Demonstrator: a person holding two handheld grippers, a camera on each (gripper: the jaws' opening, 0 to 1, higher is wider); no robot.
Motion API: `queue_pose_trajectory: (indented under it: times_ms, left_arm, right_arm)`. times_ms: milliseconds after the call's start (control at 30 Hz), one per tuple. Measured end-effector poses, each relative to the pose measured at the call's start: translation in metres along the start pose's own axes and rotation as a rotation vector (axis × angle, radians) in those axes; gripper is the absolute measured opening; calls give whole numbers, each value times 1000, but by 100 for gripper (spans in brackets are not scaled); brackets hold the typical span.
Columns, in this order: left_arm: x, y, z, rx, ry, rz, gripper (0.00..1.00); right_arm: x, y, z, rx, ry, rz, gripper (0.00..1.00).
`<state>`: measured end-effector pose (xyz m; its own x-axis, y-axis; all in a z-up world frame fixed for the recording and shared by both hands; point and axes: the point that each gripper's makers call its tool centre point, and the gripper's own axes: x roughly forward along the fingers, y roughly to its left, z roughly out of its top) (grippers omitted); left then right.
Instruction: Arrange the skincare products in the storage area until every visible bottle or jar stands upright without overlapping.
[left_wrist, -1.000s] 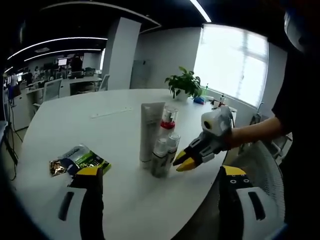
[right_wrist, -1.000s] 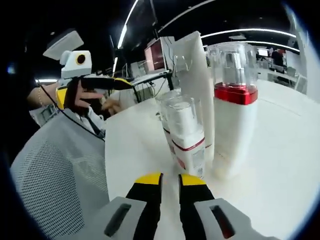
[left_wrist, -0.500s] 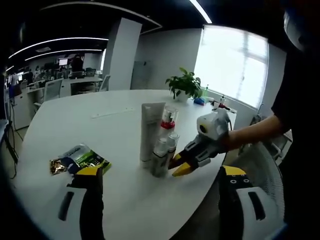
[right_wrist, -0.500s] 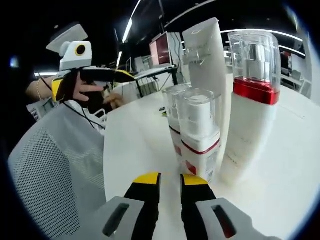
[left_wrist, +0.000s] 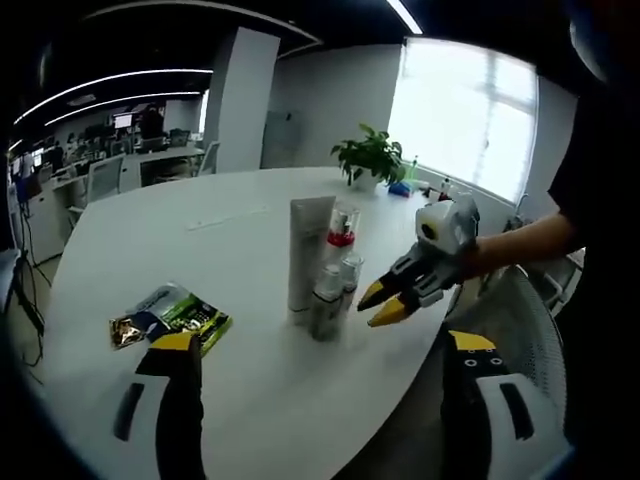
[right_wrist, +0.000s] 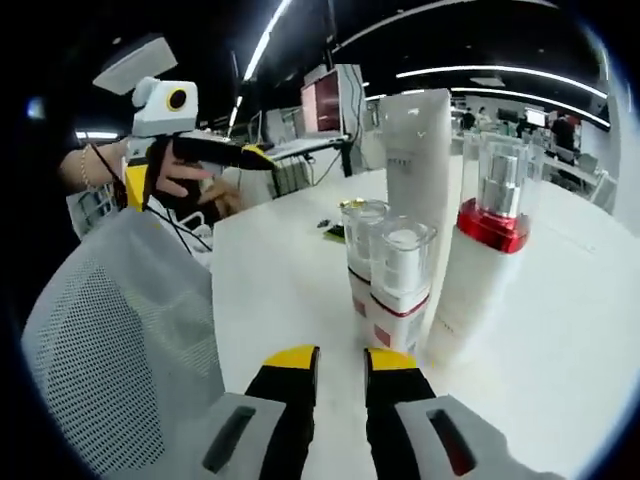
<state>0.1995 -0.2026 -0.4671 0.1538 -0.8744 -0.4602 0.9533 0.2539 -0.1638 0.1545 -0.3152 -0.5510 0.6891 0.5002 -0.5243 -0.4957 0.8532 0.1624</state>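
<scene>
Several skincare products stand upright in a tight cluster on the white round table: a tall white tube, a pump bottle with a red collar and two small clear-capped bottles. In the right gripper view the small bottles stand in front of the tube and the red-collared bottle. My right gripper hovers just short of them, jaws almost together with nothing between; it appears as the right gripper beside the cluster. My left gripper is held wide open, back from the products.
Flat sachets lie on the table left of the cluster. A potted plant stands at the far edge. A mesh chair sits by the table edge. A hand holds the left gripper off the table's edge.
My right gripper has drawn back a little from the two small bottles, which look smaller now. The products stand as before. The left gripper's view shifted slightly.
</scene>
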Motion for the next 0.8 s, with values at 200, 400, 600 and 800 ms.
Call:
queue_pose_trajectory:
  times_ms: [200, 400, 600, 800]
  left_arm:
    - [-6, 1, 1, -4, -4, -3, 94]
    - [-12, 5, -1, -79, -13, 12, 93]
    - [-27, 11, -2, -150, -49, 44, 93]
    - [-43, 11, -10, -179, -54, 64, 94]
  right_arm:
    - [-19, 5, 1, 9, 1, -35, 36]
    - [-33, 9, 4, 20, 4, -73, 58]
    - [-55, 16, 13, 53, -33, -109, 66]
    - [-72, 22, 20, 78, -93, -188, 85]
